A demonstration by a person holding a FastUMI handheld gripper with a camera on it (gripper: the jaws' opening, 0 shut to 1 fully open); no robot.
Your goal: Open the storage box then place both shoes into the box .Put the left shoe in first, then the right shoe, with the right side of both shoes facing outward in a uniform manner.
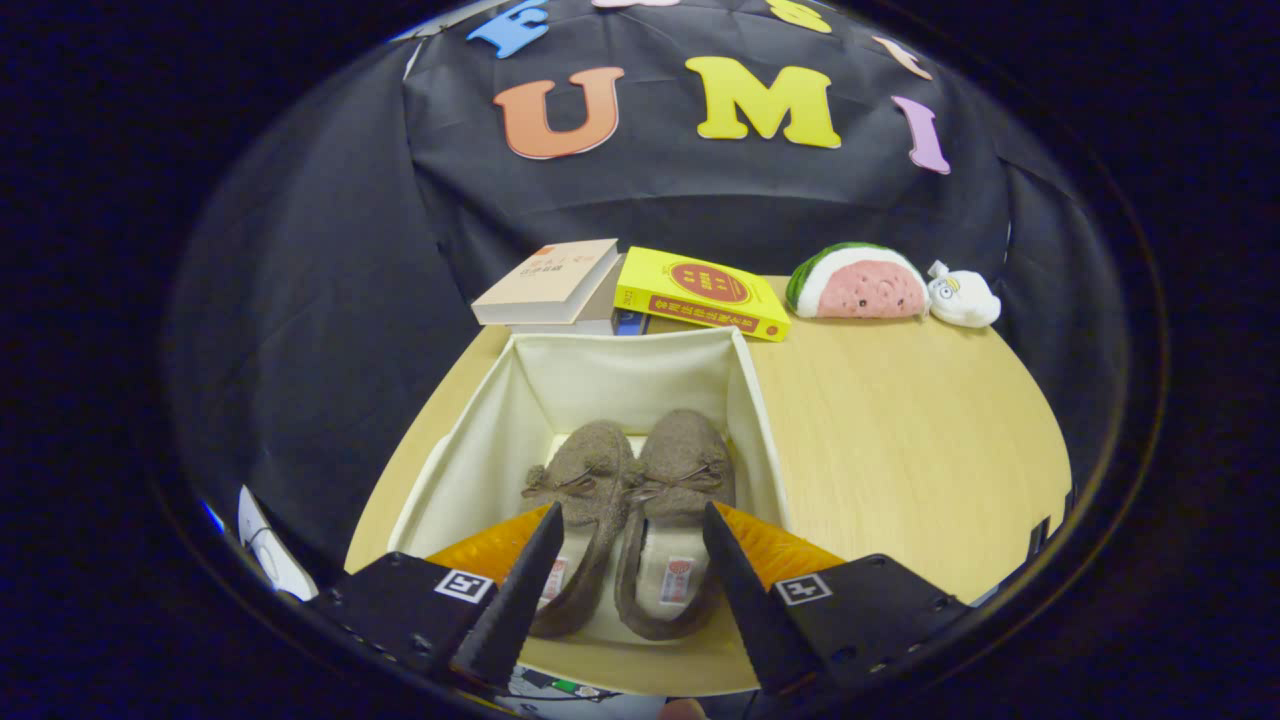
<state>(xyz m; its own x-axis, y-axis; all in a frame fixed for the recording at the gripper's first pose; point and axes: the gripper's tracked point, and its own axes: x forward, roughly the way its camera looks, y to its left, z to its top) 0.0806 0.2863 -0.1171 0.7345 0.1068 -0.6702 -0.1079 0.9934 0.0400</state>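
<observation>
A cream fabric storage box point(760, 420) stands open on the wooden table. Two brown fuzzy moccasin shoes lie side by side on its floor, toes pointing away from me: the left one point(585, 470) and the right one point(680, 465). Their light insoles show near my fingers. My gripper point(630, 520) hovers above the heels with its fingers spread apart, open and holding nothing. The near wall of the box is partly hidden behind my fingers.
Beyond the box lie a beige book point(548, 283) stacked on others and a yellow book point(705, 293). A watermelon plush point(858, 284) and a small white plush point(963, 297) sit at the back right. Bare tabletop point(900, 450) stretches right of the box.
</observation>
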